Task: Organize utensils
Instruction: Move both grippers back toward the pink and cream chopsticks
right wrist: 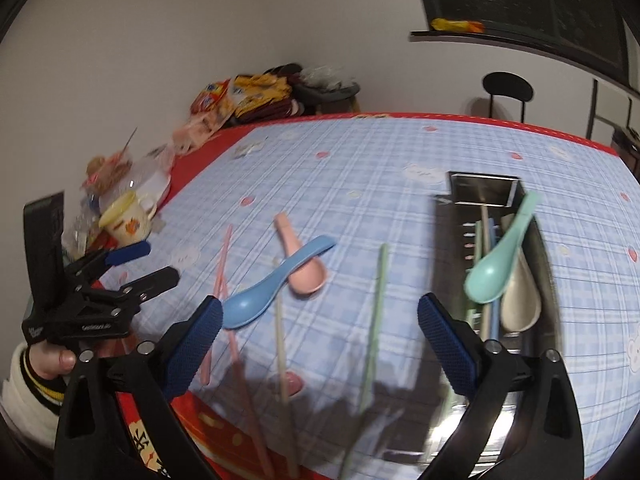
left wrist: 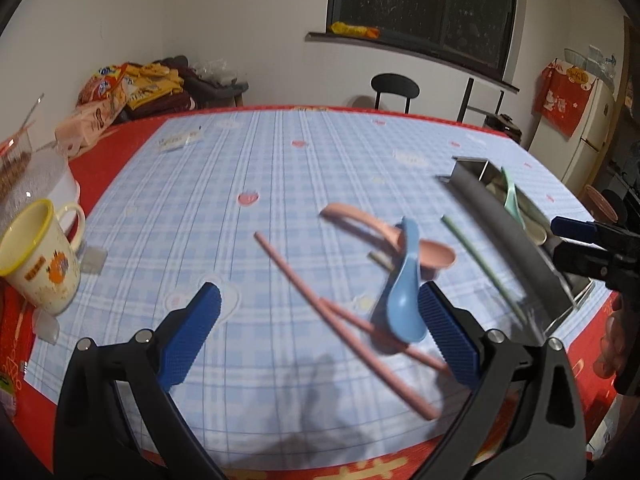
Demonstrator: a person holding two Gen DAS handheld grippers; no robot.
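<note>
Blue spoon at the left claw's 3 o'clock pad

We see both claws gaping, empty; spoon's handle runs toward 12 o'clock; right claw farther.

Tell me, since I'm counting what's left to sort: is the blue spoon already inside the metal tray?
No, the blue spoon lies on the checked tablecloth, overlapping the pink spoon, left of the metal tray.
</note>
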